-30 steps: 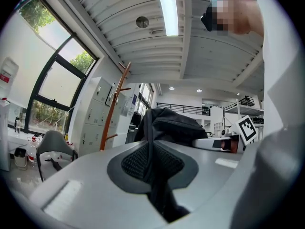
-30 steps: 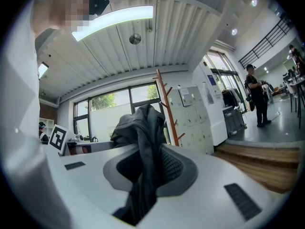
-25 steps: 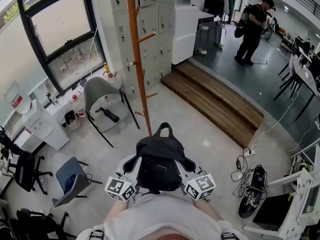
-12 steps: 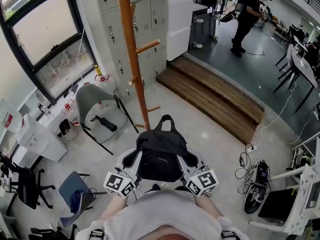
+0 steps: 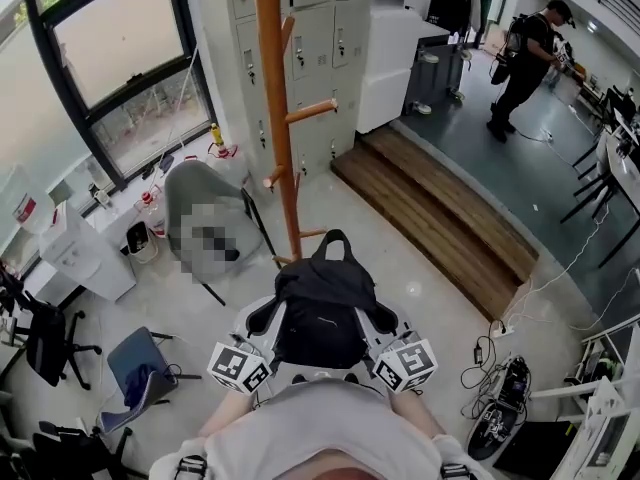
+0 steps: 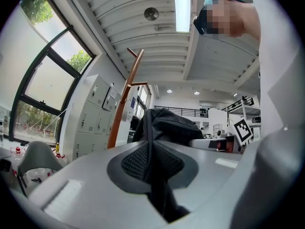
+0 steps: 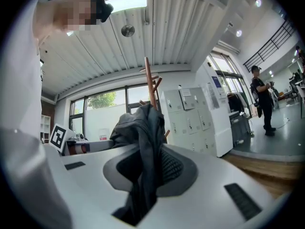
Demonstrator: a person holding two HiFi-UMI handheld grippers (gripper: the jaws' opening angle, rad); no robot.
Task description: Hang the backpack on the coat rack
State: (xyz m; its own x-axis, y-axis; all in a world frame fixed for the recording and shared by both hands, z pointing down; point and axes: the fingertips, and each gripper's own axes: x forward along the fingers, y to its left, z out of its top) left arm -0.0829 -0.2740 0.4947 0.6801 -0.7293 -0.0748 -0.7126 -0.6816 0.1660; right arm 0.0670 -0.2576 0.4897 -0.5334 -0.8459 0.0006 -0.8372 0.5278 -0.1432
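Two sets of tongs, the left tongs (image 5: 262, 320) and the right tongs (image 5: 381, 320), are seen clamped on the black backpack (image 5: 320, 313), held near the coat rack (image 5: 276, 118). No peg is reached, so the hanging is judged outstanding.

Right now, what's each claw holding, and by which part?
Both grip the black backpack: left claw pinches its left-side fabric, right claw its right-side fabric.

Coat rack (image 5: 275, 108) top cut off by the upper edge, its foot hidden behind the backpack (image 5: 322, 318) (head view)
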